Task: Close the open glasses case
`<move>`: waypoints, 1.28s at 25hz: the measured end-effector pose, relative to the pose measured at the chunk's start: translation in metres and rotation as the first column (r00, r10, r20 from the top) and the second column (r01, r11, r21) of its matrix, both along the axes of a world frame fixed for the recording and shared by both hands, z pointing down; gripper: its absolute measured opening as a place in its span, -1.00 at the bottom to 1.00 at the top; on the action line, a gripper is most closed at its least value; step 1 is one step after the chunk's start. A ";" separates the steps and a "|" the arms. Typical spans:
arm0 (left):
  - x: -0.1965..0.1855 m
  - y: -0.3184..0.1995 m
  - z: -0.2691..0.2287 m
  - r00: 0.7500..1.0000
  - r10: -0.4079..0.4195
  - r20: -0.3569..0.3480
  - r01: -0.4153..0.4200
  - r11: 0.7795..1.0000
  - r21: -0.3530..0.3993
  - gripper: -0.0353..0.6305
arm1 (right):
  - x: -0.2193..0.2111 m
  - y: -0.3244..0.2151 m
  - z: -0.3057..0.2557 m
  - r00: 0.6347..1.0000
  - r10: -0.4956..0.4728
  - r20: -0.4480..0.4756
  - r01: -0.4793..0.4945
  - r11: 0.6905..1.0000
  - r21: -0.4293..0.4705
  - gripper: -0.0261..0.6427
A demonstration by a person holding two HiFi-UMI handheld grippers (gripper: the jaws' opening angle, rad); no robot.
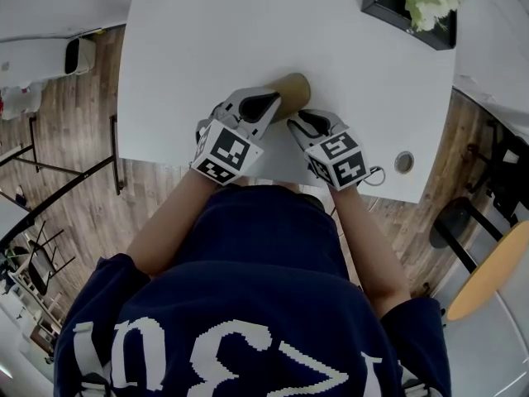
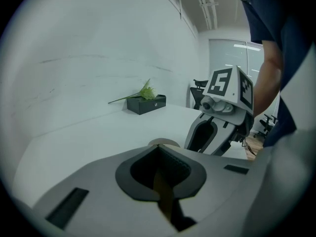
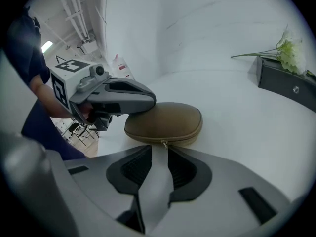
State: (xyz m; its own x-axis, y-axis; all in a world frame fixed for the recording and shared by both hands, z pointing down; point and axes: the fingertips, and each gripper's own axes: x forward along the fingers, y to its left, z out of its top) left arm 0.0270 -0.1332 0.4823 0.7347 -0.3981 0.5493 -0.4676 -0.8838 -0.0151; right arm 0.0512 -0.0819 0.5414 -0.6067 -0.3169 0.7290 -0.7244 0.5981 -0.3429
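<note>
Currently my right gripper [image 3: 158, 151] stands open before the closed glasses case [image 3: 168, 122]; my left gripper [image 2: 159, 154] rests shut atop it.

Matt tan cloth glasses case [image 3: 165, 123], smooth matt white table [image 3: 237, 132], wood-grain floor [image 1: 83, 106]

You're in an office-style room: a white table [image 1: 207, 40] with a cable grommet [image 1: 404, 162] and a black planter box [image 1: 382, 8], wood-look flooring [image 1: 74, 197], black chairs [image 2: 196, 90] beyond, a glazed partition [image 2: 222, 53], and exposed pipes [image 2: 207, 6] along the ceiling.
</note>
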 end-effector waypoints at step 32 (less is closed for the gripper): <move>-0.015 0.043 0.010 0.997 0.076 0.031 -0.068 0.978 -0.196 -0.85 | 0.051 -0.046 0.008 0.994 0.018 -0.110 -0.005 0.994 0.112 -0.86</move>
State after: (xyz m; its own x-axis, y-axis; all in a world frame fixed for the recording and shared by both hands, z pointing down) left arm 0.0119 -0.0902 0.4925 0.7348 -0.2275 0.6390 -0.4050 -0.9028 0.1443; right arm 0.1022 -0.1280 0.5494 -0.5200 -0.4065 0.7512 -0.7613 0.6194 -0.1918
